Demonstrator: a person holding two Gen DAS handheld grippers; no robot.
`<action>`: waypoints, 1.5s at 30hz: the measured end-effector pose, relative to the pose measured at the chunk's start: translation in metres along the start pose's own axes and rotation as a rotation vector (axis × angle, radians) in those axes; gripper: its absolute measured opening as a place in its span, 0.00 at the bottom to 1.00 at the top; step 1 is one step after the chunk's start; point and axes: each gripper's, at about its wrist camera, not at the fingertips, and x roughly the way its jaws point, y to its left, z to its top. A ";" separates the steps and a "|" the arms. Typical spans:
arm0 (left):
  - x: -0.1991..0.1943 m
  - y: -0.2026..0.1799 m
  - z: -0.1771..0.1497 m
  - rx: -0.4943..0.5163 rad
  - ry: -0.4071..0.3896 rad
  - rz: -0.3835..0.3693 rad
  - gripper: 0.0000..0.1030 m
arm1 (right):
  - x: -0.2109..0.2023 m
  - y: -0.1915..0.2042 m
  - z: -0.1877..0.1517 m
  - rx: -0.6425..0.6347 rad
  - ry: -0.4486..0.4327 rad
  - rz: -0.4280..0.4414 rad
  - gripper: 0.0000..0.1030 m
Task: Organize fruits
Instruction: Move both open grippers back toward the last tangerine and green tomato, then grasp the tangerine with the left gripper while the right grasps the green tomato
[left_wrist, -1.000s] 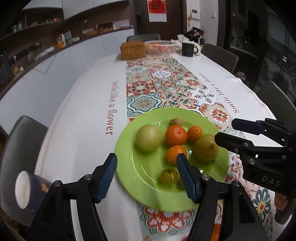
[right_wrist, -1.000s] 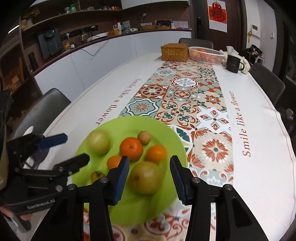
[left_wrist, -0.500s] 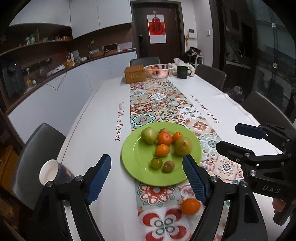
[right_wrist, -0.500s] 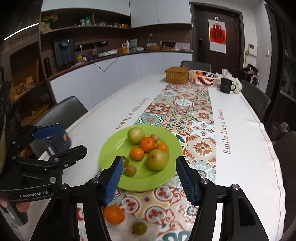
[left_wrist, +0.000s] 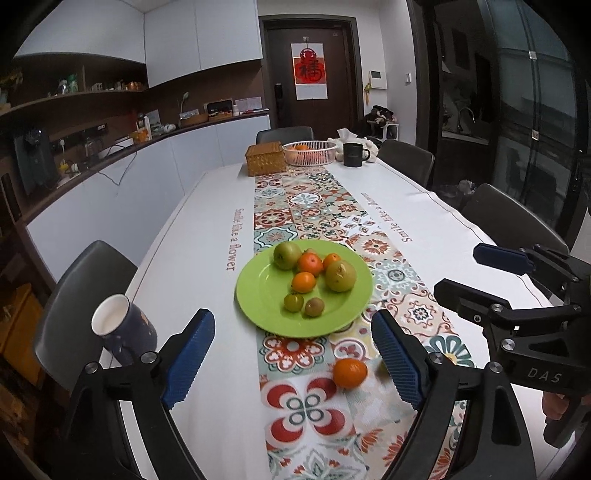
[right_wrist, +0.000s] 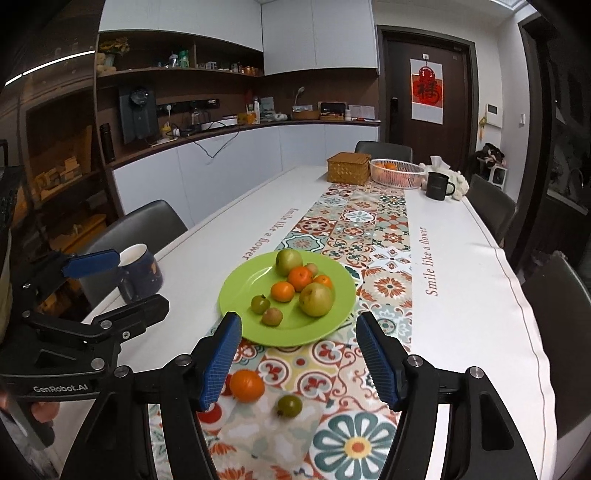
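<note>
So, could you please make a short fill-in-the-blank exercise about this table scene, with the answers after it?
1. The green plate holds ___ pieces of fruit.
2. The loose orange and the small green fruit lie on the patterned ___, not on the plate.
3. Both the left gripper and the right gripper are ___ and hold nothing.
4. The dark blue mug stands to the ___ of the plate.

Missing words: seven; runner; open; left

Dim, even indoor light; soft shadows; strong fisheye bending, dark vignetted corners.
</note>
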 end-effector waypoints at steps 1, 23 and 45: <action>-0.001 -0.001 -0.002 0.000 0.001 -0.002 0.85 | -0.003 0.001 -0.002 -0.001 -0.003 -0.003 0.69; 0.028 -0.020 -0.052 0.119 0.038 -0.070 0.87 | 0.016 0.004 -0.053 -0.059 0.101 -0.016 0.69; 0.114 -0.030 -0.069 0.205 0.230 -0.208 0.86 | 0.105 -0.005 -0.083 -0.107 0.365 0.122 0.53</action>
